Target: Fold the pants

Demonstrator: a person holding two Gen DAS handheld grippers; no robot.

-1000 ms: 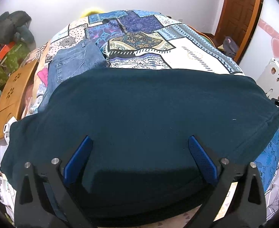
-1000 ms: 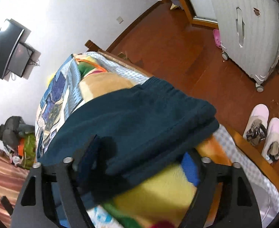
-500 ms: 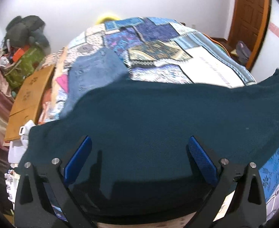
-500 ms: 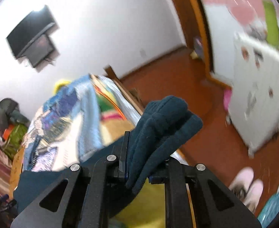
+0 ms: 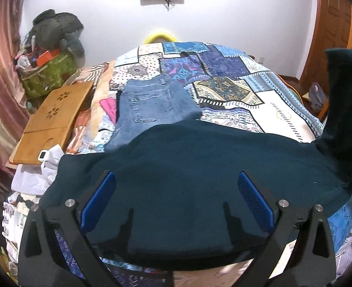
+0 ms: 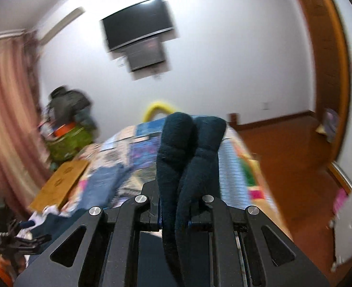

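While left claw (image 5: 176, 198) gapes, right claw (image 6: 176, 217) pinches pants (image 6: 188, 148).

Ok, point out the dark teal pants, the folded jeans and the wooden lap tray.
dark teal pants (image 5: 188, 167), left wrist view, on the flat middle of the fabric.
folded jeans (image 5: 152, 105), left wrist view, beside the back pocket.
wooden lap tray (image 5: 53, 117), left wrist view, on its top below the cut-out flowers.

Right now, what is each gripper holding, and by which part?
The right gripper is shut on the dark teal pants, pinching a bunched, doubled-over edge at one end. The left gripper is open above the spread fabric and holds nothing.
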